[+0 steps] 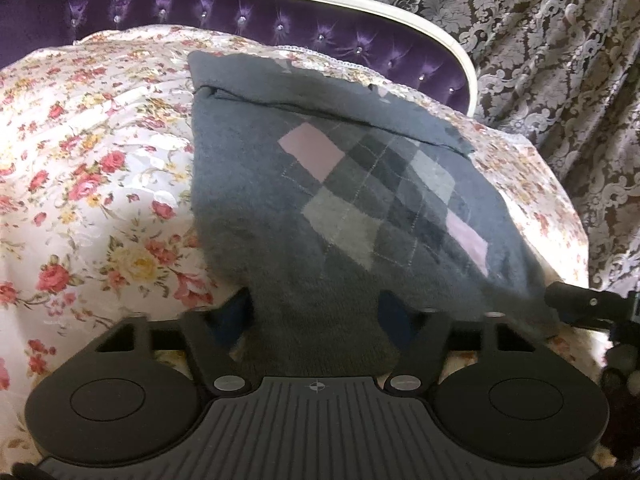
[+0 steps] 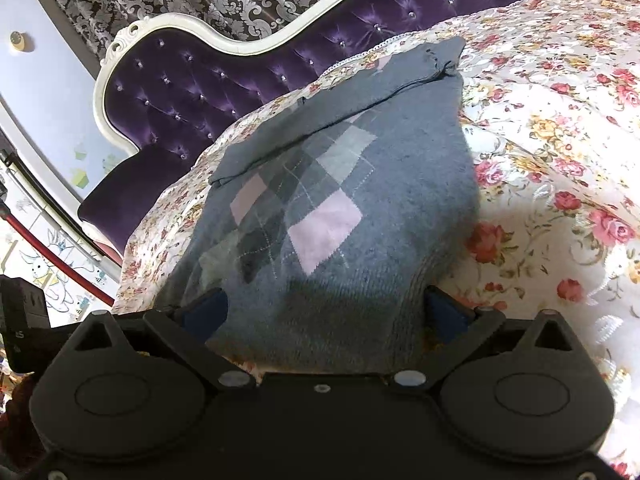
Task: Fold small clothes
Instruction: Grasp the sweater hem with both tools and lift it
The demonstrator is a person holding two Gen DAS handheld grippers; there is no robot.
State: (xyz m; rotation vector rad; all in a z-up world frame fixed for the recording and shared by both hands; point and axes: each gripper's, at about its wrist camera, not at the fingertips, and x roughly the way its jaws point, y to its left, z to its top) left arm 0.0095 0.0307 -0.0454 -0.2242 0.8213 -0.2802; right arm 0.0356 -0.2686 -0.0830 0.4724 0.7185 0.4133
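Observation:
A grey knit sweater [image 1: 352,200] with a pink and grey argyle pattern lies on a floral bedspread [image 1: 92,152]. Its far part is folded over, with a seam running across. My left gripper [image 1: 316,316] has its blue-padded fingers [image 1: 236,312] apart, with the sweater's near hem bunched between them. In the right wrist view the same sweater [image 2: 340,208] lies ahead. My right gripper [image 2: 324,312] also has its fingers [image 2: 444,312] wide apart, with the near hem lying between them. The fingertips are partly hidden by cloth.
A purple tufted headboard [image 1: 248,20] with a white frame stands behind the bed; it also shows in the right wrist view [image 2: 224,80]. Patterned curtains [image 1: 560,60] hang at the right. The other gripper's black body [image 1: 588,304] shows at the right edge.

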